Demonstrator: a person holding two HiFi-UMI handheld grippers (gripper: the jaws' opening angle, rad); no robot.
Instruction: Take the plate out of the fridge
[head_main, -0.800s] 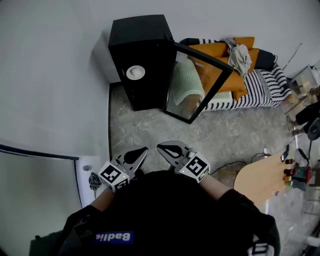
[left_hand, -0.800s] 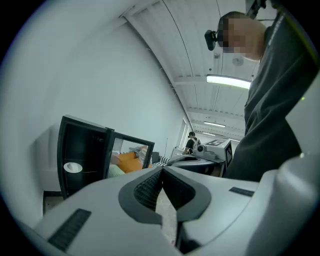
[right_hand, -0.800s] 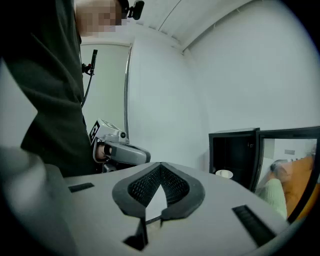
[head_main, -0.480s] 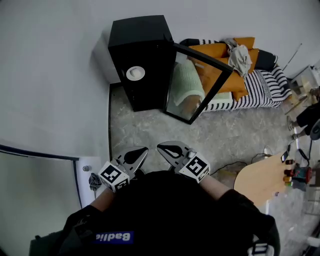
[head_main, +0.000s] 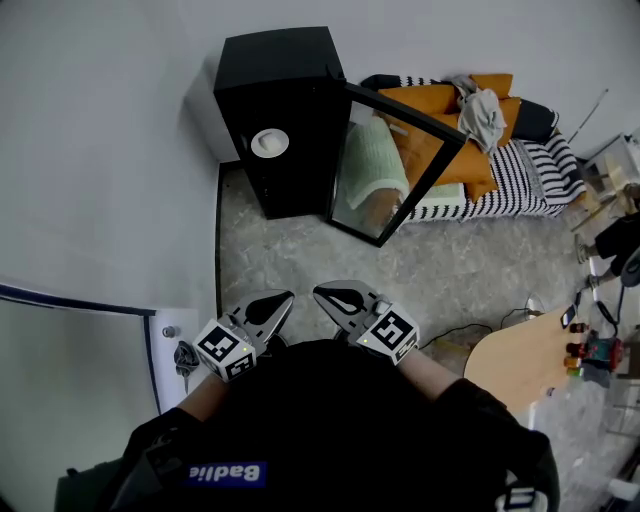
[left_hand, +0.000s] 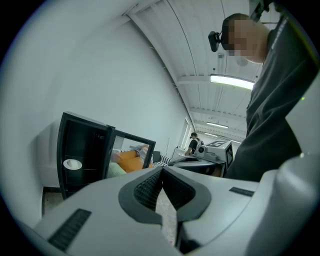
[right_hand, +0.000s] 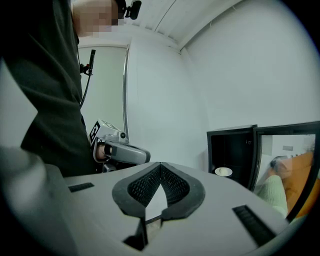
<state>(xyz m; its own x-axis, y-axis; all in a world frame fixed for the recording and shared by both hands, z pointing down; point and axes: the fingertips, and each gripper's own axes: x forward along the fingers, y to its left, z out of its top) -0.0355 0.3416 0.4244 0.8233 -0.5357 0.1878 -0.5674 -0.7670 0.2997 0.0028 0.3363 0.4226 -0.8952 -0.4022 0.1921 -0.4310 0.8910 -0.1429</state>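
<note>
against the white wall (head_main: 100, 150), fridge (head_main: 285, 120): small black box cabinet with squared edges and plain dark sides, standing on the floor with its door swung wide to the right.
door (head_main: 395, 170): black frame round a glass pane; orange and pale green show in the pane.
plate (head_main: 269, 142): small, round and white, lying flat on a shelf (left_hand: 90, 169) inside the fridge at about mid-height; whether anything lies on it is too small to tell.
left gripper (head_main: 281, 299): jaws closed together with nothing between the ribbed black pads (left_hand: 147, 187); held close to the person's chest (head_main: 330, 420), well apart from the fridge.
right gripper (head_main: 324, 294): jaws likewise closed and empty, just beside the left one, tips pointing toward the fridge.
handling, as judged: plate looks like glazed ceramic, so stiff, light enough for one gripper, smooth and likely slippery, and breakable if dropped on the hard floor.
where to hold, as judged: front rim, the edge nearest the open doorway, one pad over and one under, plate kept level on the way out.
risk, as judged: a thin rim gives little bite; a tilt could let it slide from the pads or knock the shelf or door frame.
floor (head_main: 300, 255): mottled grey, stone-like, hard.
gripper build: pale grey moulded shells, dark cross-hatched pads, marker cubes (head_main: 222, 349) at the back.
</note>
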